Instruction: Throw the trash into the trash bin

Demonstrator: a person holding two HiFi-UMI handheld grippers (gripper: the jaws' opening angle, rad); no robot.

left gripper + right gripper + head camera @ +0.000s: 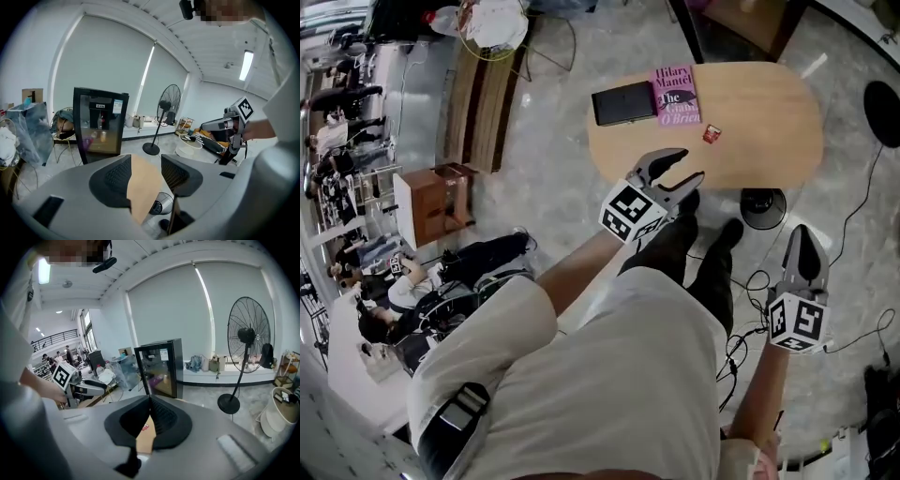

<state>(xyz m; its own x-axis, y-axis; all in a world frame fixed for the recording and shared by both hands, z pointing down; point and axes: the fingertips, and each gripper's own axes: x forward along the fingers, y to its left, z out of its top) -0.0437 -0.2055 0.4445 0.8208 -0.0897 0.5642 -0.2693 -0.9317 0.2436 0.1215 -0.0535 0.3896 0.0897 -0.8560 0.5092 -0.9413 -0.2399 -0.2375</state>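
Note:
A small red wrapper (712,133) lies on the oval wooden table (769,122), just right of a pink book (676,95). My left gripper (689,165) hangs over the table's near edge, a short way short of the wrapper, jaws open and empty; in the left gripper view (145,171) only bare tabletop shows between them. My right gripper (803,232) is off the table's near right end, over the floor, its jaws shut with nothing in them. In the right gripper view (150,399) the wrapper (145,428) shows below the closed tips. A wire bin with a clear bag (492,23) stands far left of the table.
A black case (623,102) lies beside the pink book. A fan's round base (763,208) and loose cables (750,328) are on the floor by the person's legs. A glass-door cabinet (99,125) and a white bucket (189,145) stand beyond the table.

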